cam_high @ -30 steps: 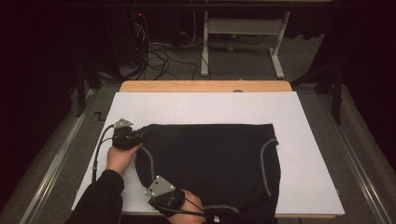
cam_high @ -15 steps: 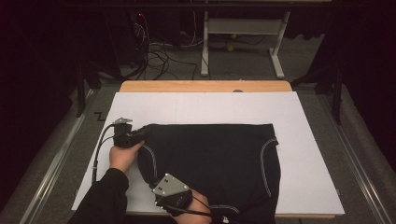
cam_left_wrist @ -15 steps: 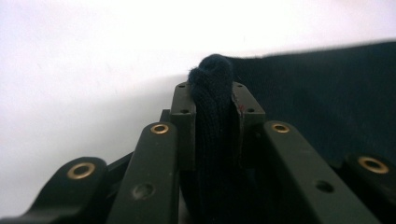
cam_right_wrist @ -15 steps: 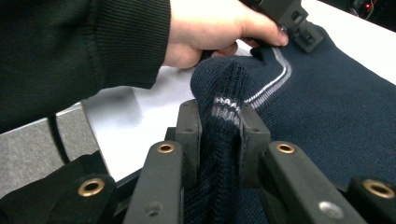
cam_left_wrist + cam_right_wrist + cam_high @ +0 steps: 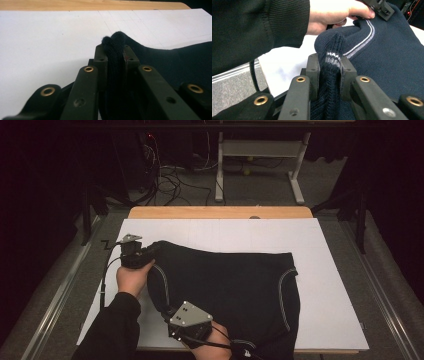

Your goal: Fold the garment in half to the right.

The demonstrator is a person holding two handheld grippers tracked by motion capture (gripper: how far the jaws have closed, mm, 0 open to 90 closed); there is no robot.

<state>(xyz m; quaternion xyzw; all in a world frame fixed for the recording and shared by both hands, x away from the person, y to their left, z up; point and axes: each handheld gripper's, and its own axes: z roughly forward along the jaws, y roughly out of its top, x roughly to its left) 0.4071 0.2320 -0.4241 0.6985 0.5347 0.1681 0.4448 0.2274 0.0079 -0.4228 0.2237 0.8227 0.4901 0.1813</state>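
Note:
A dark navy sweater [image 5: 230, 285] with thin white stripes lies spread on the white table top [image 5: 225, 232]. My left gripper [image 5: 150, 252] is at the sweater's far left corner and is shut on a fold of the knit [image 5: 115, 50]; its jaws have just closed a little tighter on that fold. The sweater [image 5: 175, 57] falls away to the right behind it. My right gripper [image 5: 169, 310] is at the near left edge, shut on a striped fold [image 5: 331, 61] of the sweater [image 5: 392, 55]. Both pinched parts are raised off the table.
A light wooden strip [image 5: 220, 212] runs along the table's far edge. Beyond it on the dark floor are cables [image 5: 170, 175] and a white metal stand [image 5: 260, 155]. Metal rails [image 5: 60, 290] flank the table. A person's hand [image 5: 332, 12] in a dark sleeve holds the left gripper.
Both hands have risen and lifted the sweater's left edge off the table. The right gripper has also shifted slightly to the right.

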